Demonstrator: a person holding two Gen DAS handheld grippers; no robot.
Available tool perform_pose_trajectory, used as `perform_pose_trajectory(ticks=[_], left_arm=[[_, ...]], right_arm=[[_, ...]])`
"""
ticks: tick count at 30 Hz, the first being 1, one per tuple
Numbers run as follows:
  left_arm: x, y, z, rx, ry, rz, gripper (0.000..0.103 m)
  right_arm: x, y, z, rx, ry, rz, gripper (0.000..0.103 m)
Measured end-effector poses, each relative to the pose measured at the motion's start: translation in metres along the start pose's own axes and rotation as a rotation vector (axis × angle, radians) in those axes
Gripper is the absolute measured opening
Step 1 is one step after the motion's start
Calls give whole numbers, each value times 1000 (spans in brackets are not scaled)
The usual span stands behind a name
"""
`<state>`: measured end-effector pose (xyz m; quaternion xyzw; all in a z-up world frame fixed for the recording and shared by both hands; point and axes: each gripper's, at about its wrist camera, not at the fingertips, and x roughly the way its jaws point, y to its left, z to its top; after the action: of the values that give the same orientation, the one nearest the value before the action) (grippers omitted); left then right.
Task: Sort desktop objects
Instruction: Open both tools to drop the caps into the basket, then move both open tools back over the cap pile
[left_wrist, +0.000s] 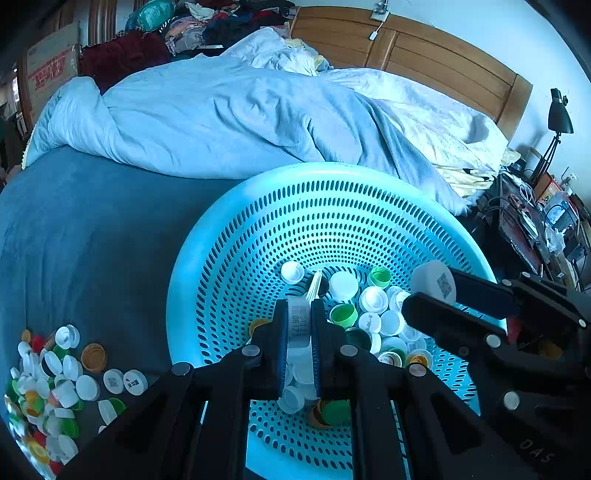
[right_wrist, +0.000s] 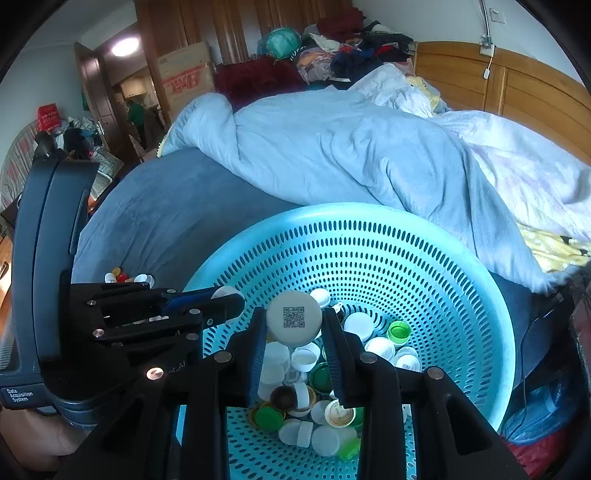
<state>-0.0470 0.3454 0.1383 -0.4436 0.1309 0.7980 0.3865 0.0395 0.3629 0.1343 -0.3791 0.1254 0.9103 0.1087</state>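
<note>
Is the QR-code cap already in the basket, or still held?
Held, not dropped: the QR-code cap sits clamped between the right gripper fingers, above the caps lying in the blue basket.

Basket (right_wrist: 495, 332): pale turquoise w/ dark oval slots. Caps (right_wrist: 369, 347) in it: mostly white, some green, orange, brown. White cap (right_wrist: 294, 317) has black QR code. Tongs (right_wrist: 293, 317) black. Bed (left_wrist: 92, 229) blue; duvet (left_wrist: 229, 122) lt blue.

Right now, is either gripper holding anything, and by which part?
Yes, both. The right gripper holds a white cap with a QR code by its opposite side walls. The left gripper pinches a white cap edge-on, across its flat faces.
</note>
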Motion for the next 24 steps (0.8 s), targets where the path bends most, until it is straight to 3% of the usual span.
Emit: perform_pose_trajectory(ticks=[1,4,10,12,13,16,17,21,24], left_arm=[[0,0,0,-1,0,2,27],[-1,3,-1,-12,-8,17,47],[0,5,0,-18,-11,26,50],[1,8,0,-26,-10,28,56],[1,9,0,-30,-11,29,62],[-3,20,-3,-54,-28,31,69],[-6,25,-5,-56,-35,39,69],[-44,51,-23,-54,-138,87,69],[-87,90,-58,-62,-247,176,71]], right_arm=[[0,0,0,1,-1,0,33],[1,-3,-1,9,-5,-1,34],[3,-4,-2,19,-6,-1,34],[3,-5,-2,22,-6,-4,38],[2,-6,-3,24,-11,-10,44],[-7,-8,-2,36,-50,-40,77],[-10,-6,-2,33,-62,-46,81],[-26,9,-3,0,-119,-9,81],[-38,33,-7,-68,-171,27,81]])
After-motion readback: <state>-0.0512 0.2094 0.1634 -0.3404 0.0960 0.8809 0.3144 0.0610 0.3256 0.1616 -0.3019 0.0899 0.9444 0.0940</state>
